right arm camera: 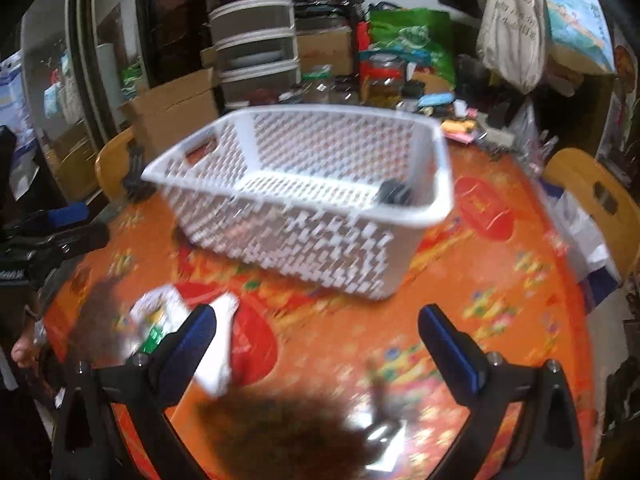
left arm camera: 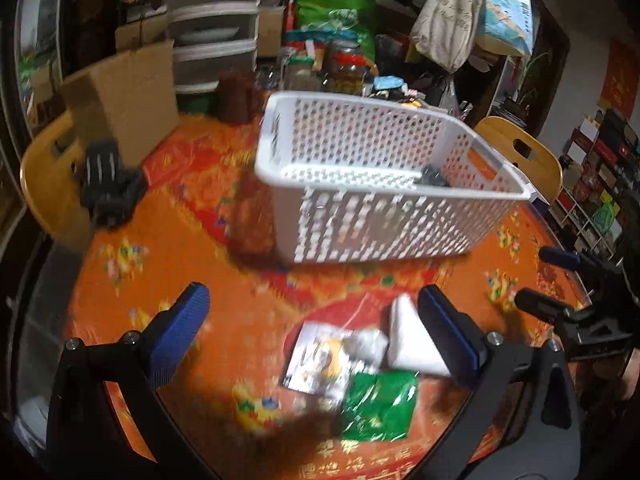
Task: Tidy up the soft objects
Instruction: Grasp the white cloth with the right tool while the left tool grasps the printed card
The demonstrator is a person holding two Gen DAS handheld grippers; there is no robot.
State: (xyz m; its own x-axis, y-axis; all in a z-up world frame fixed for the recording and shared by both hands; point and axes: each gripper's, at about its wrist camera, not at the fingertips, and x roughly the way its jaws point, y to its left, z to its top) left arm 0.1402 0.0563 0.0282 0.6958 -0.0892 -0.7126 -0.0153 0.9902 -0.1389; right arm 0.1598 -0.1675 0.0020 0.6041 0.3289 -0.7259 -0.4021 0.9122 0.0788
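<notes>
A white perforated basket stands on the orange tablecloth; it also shows in the right wrist view, with a small dark object inside. My left gripper is open above a white soft item, a yellow-and-white packet and a green packet. My right gripper is open and empty over the cloth; the white item and packets lie by its left finger. A brown fuzzy thing lies near the front edge. Both views are blurred.
A cardboard box and a black object sit at the table's left. Jars and clutter stand behind the basket. Yellow chairs flank the table. The right gripper shows at the left view's right edge.
</notes>
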